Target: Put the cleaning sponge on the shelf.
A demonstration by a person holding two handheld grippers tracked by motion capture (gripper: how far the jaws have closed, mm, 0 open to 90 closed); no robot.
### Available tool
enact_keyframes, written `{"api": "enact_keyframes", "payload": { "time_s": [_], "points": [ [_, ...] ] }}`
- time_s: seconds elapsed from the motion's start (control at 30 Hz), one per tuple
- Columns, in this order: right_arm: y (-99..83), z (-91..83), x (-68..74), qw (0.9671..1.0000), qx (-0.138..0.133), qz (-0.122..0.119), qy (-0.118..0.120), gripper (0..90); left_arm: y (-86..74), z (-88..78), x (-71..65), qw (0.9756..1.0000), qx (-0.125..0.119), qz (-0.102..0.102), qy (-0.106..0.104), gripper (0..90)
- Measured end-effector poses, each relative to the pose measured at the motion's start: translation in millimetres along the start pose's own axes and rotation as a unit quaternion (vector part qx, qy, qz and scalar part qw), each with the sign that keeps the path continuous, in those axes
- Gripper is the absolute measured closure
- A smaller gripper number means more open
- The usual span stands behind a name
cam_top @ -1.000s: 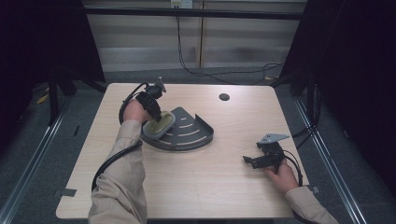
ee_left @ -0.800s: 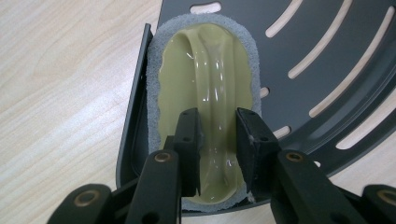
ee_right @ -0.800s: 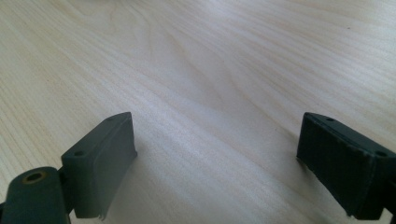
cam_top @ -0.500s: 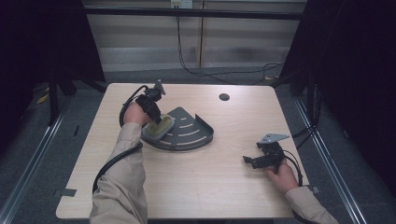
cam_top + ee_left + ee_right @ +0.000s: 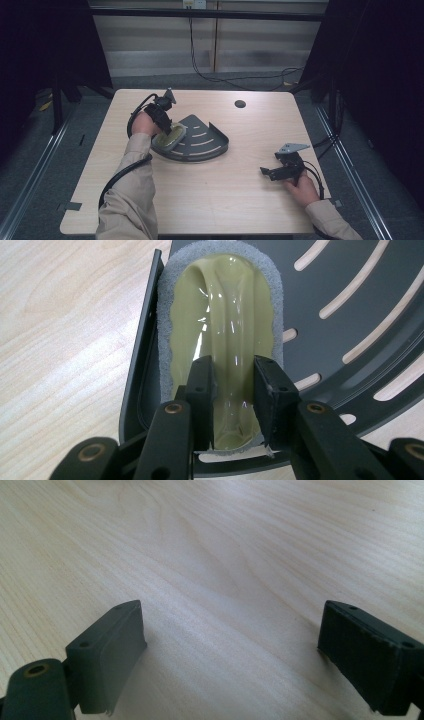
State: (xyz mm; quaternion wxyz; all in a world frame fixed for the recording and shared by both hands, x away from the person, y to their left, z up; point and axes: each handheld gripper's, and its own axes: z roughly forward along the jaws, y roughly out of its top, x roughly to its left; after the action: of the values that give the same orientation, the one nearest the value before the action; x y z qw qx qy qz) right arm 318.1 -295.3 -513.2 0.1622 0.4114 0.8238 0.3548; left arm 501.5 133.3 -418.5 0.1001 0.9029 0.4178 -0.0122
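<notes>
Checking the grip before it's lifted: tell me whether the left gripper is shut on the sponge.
Shut on it: the left gripper pinches the sponge by its raised olive ridge, over the slotted tray.

sponge's [image 5: 225, 340] near end behind tongs [image 5: 234, 395]

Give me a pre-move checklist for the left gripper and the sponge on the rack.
1. Left gripper shut on the sponge's handle ridge: ok.
2. Sponge over the dark slotted rack, along its left wall: ok.
3. Whether the sponge rests on the rack floor or hangs above it: cannot tell.
4. Right gripper with jaws open, nothing between them: ok.
5. Right gripper apart from the rack, over the bare table: ok.
</notes>
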Motion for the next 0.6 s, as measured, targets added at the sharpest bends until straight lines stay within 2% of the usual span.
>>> {"api": "enact_keyframes", "payload": {
  "time_s": [0.4,0.6],
  "points": [
    [0.0,0.0,0.0,1.0,0.0,0.0,0.0,10.9,-1.6,-0.1,0.0,1.0,-0.001,0.0,0.002,70.6],
    [0.0,0.0,0.0,1.0,0.0,0.0,0.0,10.9,-2.5,-0.1,0.2,1.0,-0.003,0.008,0.005,70.5]
  ]
}}
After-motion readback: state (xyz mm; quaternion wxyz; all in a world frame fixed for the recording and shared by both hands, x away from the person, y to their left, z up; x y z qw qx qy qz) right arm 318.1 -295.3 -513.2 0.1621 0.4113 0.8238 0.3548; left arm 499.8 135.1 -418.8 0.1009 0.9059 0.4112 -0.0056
